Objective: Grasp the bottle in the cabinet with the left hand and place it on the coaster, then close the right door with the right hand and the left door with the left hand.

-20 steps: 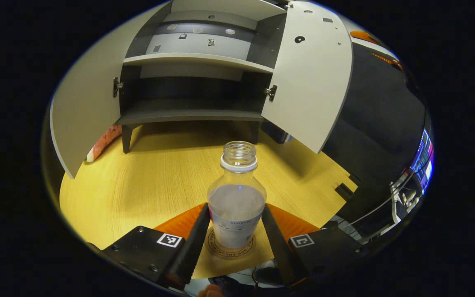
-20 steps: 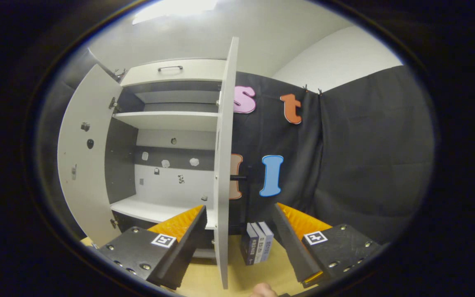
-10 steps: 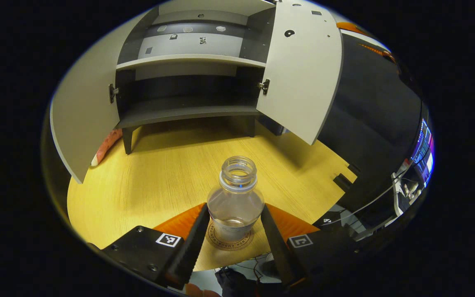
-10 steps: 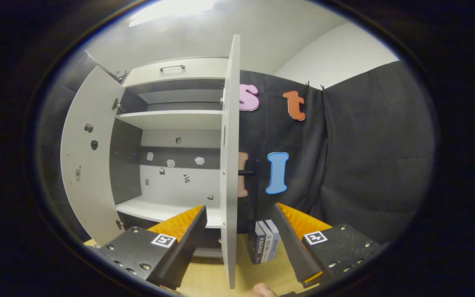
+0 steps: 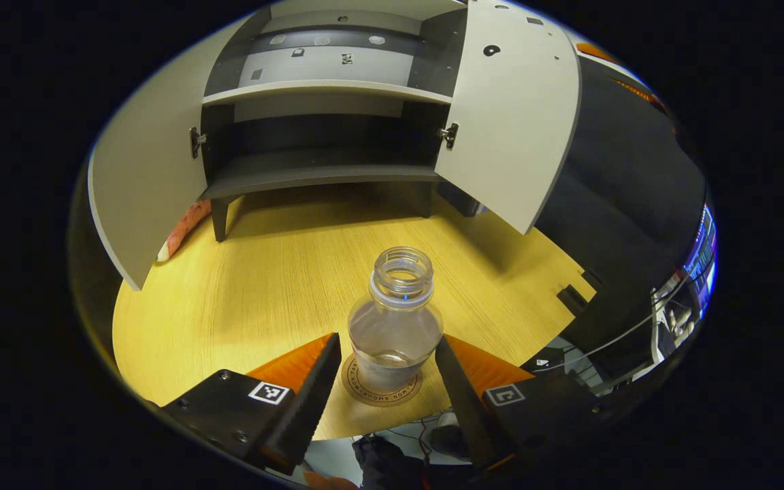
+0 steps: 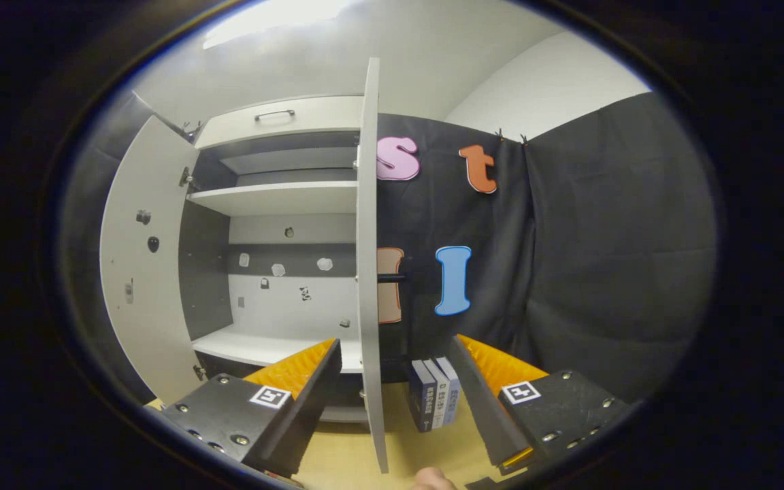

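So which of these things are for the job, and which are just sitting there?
For the job:
- bottle, standing on the coaster
- right door and left door of the cabinet, both open
- left tool and right tool

Just sitting there:
- small boxes on the table

Right tool (image 6: 392,395) spread wide, right door (image 6: 368,272) edge-on between fingers, books (image 6: 436,403) beside
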`<action>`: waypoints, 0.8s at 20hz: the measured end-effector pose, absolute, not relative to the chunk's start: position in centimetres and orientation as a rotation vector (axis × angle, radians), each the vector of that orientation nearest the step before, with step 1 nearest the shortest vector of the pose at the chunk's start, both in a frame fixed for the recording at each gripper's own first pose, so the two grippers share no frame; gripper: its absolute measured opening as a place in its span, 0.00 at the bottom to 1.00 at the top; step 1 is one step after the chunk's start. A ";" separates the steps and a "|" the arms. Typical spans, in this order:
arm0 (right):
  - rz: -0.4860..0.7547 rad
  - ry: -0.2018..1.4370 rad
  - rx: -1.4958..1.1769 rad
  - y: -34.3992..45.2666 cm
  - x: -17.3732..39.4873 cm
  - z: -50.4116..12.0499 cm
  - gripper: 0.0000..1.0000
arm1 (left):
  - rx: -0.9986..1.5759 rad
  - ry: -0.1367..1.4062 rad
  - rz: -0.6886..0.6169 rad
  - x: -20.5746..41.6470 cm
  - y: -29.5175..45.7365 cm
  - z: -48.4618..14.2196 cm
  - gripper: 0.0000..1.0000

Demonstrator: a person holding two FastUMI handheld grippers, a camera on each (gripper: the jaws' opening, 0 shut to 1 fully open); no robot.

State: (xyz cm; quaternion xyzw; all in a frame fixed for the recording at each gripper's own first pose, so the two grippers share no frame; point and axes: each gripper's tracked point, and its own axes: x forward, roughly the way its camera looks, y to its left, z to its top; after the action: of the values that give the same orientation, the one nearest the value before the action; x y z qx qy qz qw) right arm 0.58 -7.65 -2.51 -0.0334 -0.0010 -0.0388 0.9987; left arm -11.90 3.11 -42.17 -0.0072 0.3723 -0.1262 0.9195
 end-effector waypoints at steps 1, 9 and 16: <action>-0.078 -0.002 -0.065 -7.7 0.5 -2.4 0.93 | -0.021 0.768 -0.259 -12.0 3.1 -42.2 0.94; -0.065 -0.009 -0.065 -7.3 0.3 -2.0 0.93 | -0.072 0.776 -0.262 -12.3 2.9 -41.3 0.89; -0.062 -0.006 -0.062 -7.2 0.1 -2.3 0.94 | -0.098 0.768 -0.269 -12.7 2.9 -39.9 0.89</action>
State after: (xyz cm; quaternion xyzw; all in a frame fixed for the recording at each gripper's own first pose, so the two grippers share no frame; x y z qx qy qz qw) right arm 0.09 -7.17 -2.33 -0.0311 -0.0030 -0.0309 0.9990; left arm -12.69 2.86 -39.88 -0.0476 0.3734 -0.1309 0.9171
